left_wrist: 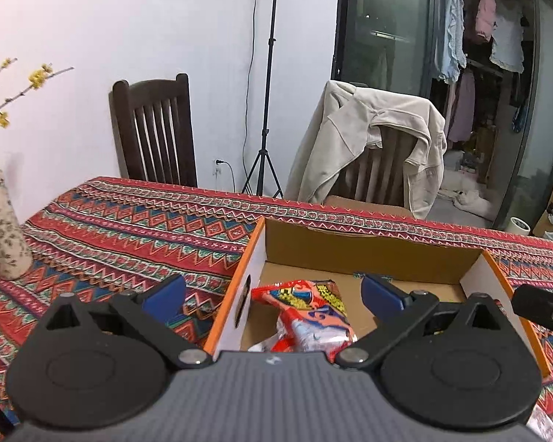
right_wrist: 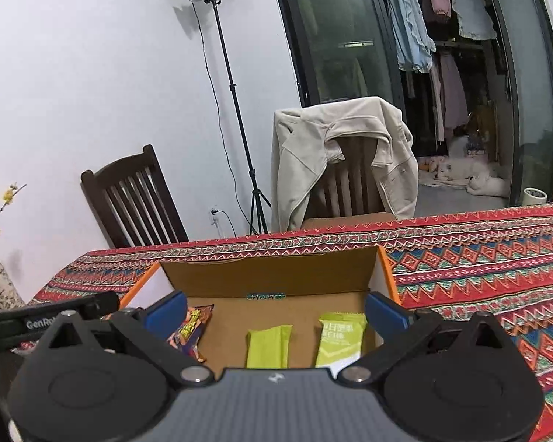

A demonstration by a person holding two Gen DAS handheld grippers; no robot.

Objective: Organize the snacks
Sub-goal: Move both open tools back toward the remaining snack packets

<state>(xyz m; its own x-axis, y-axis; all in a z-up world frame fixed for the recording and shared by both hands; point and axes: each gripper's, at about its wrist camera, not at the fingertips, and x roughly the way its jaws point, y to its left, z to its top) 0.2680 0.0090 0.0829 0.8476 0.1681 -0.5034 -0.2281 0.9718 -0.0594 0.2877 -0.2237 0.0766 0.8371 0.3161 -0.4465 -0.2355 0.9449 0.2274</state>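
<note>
An open cardboard box (left_wrist: 368,254) with an orange rim stands on the patterned tablecloth. In the left wrist view a red snack packet (left_wrist: 309,316) lies in the box's left part. My left gripper (left_wrist: 272,294) hovers above it, open and holding nothing. In the right wrist view two green snack packets (right_wrist: 267,344) (right_wrist: 339,337) lie side by side on the floor of the box (right_wrist: 276,270). A red and orange packet (right_wrist: 190,328) lies to their left. My right gripper (right_wrist: 274,311) is open above the green packets, its blue pads apart and clear of them.
A floral vase (left_wrist: 0,228) with yellow blossom branches stands at the table's left end. Two wooden chairs (left_wrist: 155,132) stand behind the table, one draped with a beige jacket (left_wrist: 372,140). A light stand (right_wrist: 236,110) rises by the wall. The other gripper's black tip (left_wrist: 542,305) shows at right.
</note>
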